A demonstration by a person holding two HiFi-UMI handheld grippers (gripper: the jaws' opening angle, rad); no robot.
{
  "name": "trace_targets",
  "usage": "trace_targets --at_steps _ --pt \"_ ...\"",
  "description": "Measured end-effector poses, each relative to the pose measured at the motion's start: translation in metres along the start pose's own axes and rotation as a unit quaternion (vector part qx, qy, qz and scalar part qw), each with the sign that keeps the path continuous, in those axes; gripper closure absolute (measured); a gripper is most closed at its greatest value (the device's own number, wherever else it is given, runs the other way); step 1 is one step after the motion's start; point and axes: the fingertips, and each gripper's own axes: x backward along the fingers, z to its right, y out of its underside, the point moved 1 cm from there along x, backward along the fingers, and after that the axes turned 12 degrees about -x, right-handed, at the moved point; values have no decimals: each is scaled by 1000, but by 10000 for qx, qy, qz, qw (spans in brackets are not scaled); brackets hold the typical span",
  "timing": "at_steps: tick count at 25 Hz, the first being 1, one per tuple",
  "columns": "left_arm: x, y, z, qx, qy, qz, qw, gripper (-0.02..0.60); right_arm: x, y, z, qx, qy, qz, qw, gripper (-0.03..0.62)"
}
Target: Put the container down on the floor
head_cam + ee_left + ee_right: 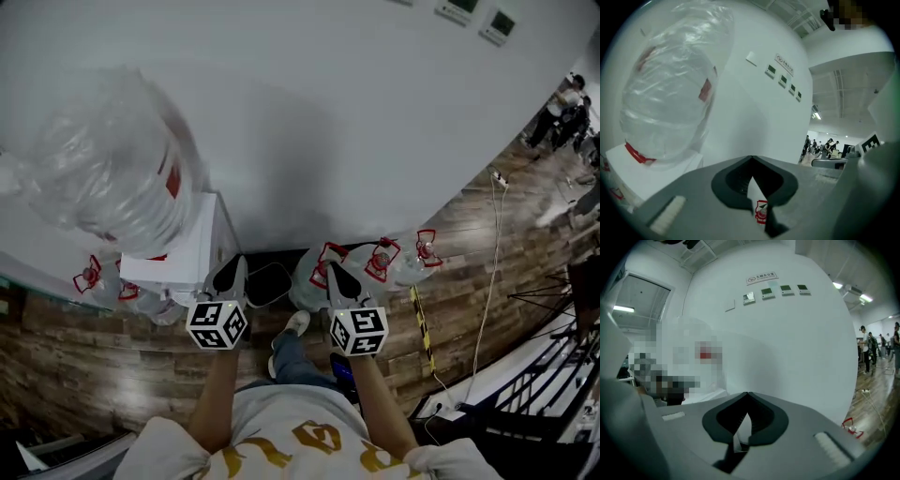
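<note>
While L gripper (238, 260) & R gripper (331, 268) sit pressed together; container (105, 161) up-left, apart

The person wears a white shirt (281, 448) with gold lettering, blue jeans (292, 364) and a white shoe (297, 323). The left gripper (231, 270) and right gripper (338, 278) are grey, each bearing a black-and-white marker cube (217, 324).

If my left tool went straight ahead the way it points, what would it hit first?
Most likely the white wall; the left tool points at it, with the plastic-wrapped water bottle off to its left. Depth is unclear.
</note>
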Motion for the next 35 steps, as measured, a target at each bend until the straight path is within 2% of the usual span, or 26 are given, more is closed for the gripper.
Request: trace_targets --at_steps 5,11,35 --pt "13 -23 16 -388 59 84 9992 581 11 -7 -13 91 -33 40 9999 571" --pt "23 -36 19 -331 10 199 9993 581 20 -13 -22 22 -86 136 9999 571" --pt "33 -17 4 -260 -105 -52 9996 581 22 -7 -22 -153 -40 129 9998 571"
